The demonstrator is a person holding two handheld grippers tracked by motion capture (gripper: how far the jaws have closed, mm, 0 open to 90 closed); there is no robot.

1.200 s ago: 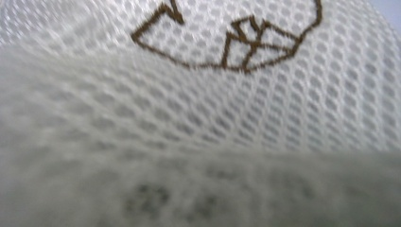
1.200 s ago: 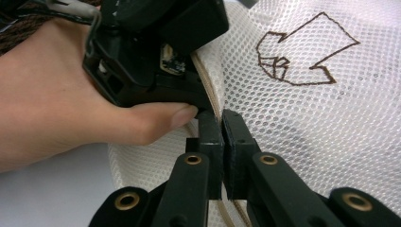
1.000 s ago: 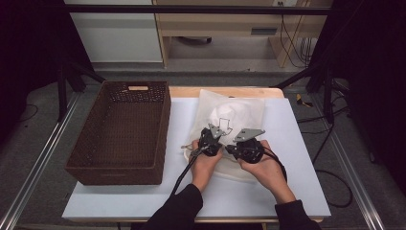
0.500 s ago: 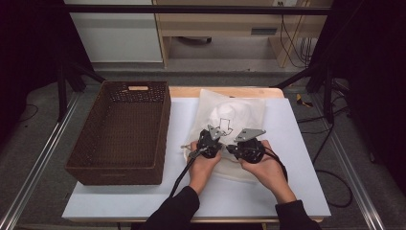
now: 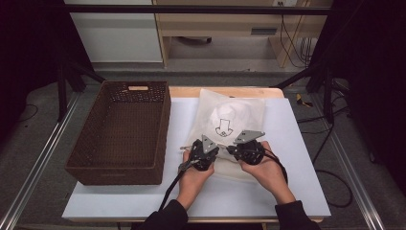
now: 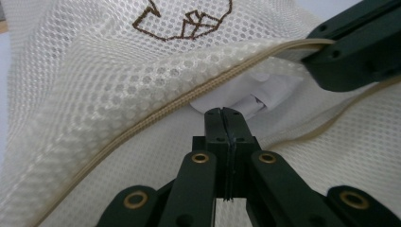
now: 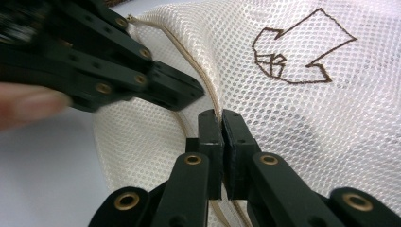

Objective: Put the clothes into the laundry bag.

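A: Nearest in, left claw [image 6: 224, 113] pressed together, apparently nipping the lower lip of the mesh bag [image 6: 85, 71], right at the mouth.

B: Right claw [image 7: 221, 116] clamped too, pinching the upper zipper [image 7: 208, 85] edge. Lifted a touch, judging by that arch of mesh.

A: Two pinches on opposite lips, then. Probably to pull the mouth apart and keep it from sagging shut.

B: Makes sense with floppy mesh. Claws just beside each other, though, so only a narrow gap.

A: Through the gap, a folded white cloth [image 6: 255, 97] tucked inside. Bag itself flat on the surface [image 5: 287, 191], mid-width, mouth towards the person.

B: Handy for reaching in. Brown stitched emblem [image 5: 223, 127] facing up beyond the claws.

A: Farther left, a dark woven basket [image 5: 163, 124], just beside the bag. Likely where bag or cloth ends up.
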